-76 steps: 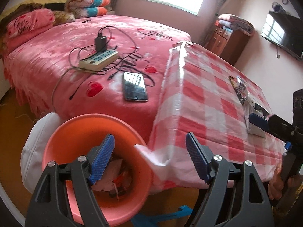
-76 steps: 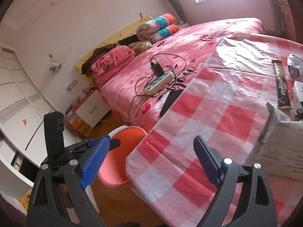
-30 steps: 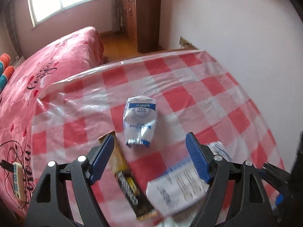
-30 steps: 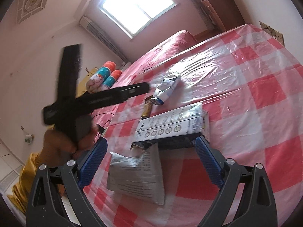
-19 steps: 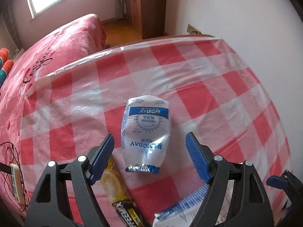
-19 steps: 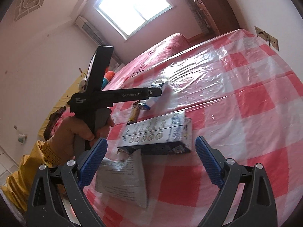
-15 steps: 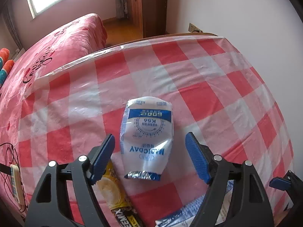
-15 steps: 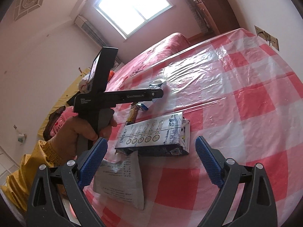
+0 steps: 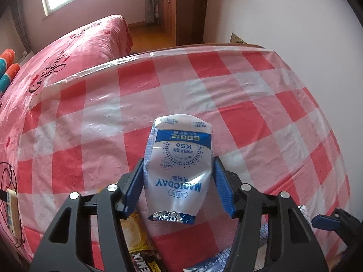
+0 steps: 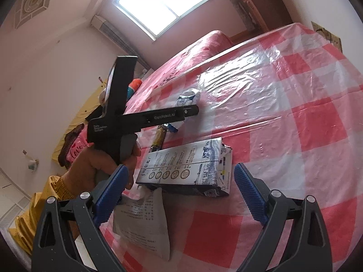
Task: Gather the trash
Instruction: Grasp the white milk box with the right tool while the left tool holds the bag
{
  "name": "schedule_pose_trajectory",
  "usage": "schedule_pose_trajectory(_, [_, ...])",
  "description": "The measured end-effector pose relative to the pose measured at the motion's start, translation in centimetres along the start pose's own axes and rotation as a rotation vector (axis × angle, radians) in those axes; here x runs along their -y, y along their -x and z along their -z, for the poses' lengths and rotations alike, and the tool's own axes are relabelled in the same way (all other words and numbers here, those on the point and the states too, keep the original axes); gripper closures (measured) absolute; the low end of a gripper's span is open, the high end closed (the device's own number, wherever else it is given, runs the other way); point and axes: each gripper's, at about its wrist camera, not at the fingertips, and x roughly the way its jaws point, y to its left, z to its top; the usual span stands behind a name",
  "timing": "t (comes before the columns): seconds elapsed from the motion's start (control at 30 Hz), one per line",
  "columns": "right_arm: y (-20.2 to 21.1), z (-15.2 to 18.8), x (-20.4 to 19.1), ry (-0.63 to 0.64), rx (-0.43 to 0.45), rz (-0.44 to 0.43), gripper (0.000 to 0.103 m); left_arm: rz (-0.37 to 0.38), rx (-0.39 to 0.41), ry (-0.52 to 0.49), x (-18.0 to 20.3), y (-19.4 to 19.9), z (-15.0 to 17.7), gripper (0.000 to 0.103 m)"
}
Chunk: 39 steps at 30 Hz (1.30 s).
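1. left gripper (image 9: pixel 178 185) is down on the checked tablecloth (image 9: pixel 261 104), blue pads pressed against both sides of the white and blue pouch (image 9: pixel 179 170), so it is clamped on it (the foil is dented in at the pinch line).
2. pouch lies flat on the table, torn silver end toward the camera, print reading "magicday" upside down; in the right wrist view only its far end (image 10: pixel 189 97) shows past the left gripper's black body.
3. yellow coffee sachet (image 9: pixel 138 244) lies just beside the pouch on the left, partly under the left finger; also seen at (image 10: pixel 160 137).
4. right gripper (image 10: pixel 179 195) hovers above the table, jaws spread wide, holding nothing.
5. flattened carton (image 10: pixel 188 167) lies between and ahead of the right fingers, printed side up, torn at the right end.
6. crumpled printed paper (image 10: pixel 143 222) lies touching the carton's near left corner, hanging over the table edge.
7. left hand (image 10: pixel 99 165) in a yellow sleeve grips the left tool's handle.
8. pink bed (image 9: pixel 74 45) just beside the table, power strip (image 9: pixel 11 213) on it at the left edge; wooden cabinet (image 9: pixel 181 4) by the far wall.
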Motion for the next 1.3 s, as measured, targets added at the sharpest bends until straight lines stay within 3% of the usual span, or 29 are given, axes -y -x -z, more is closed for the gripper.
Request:
schedule_pose_trajectory(0.23, [-0.8, 0.1, -0.2, 0.019, -0.038, -0.016, 0.01, 0.013, 0.066, 0.036, -1.0, 3.4, 0.7, 0.044])
schedule_pose_trajectory(0.4, [-1.3, 0.7, -1.0, 0.039, -0.074, -0.073, 0.01, 0.016, 0.106, 0.074, -2.3, 6.5, 2.2, 0.044])
schedule_pose_trajectory(0.83, [-3.9, 3.7, -6.0, 0.189, -0.229, -0.213, 0.01, 0.002, 0.146, 0.183, -6.0, 12.8, 9.7, 0.044])
schedule_pose_trajectory(0.97, [-1.6, 2.8, -6.5, 0.244, -0.097, -0.165, 0.017, 0.003, 0.147, 0.22, -7.1, 14.2, 12.2, 0.044])
schedule_pose_trajectory(1.1, [-0.9, 1.8, -6.6, 0.283, 0.009, -0.033, 0.017, 0.004, 0.141, 0.242, -7.5, 15.1, 14.4, 0.044])
schedule_pose_trajectory(1.3, [-3.8, 0.4, -6.0, 0.329, -0.045, 0.087, 0.017, 0.016, 0.165, 0.239, -7.3, 16.2, 16.6, 0.044])
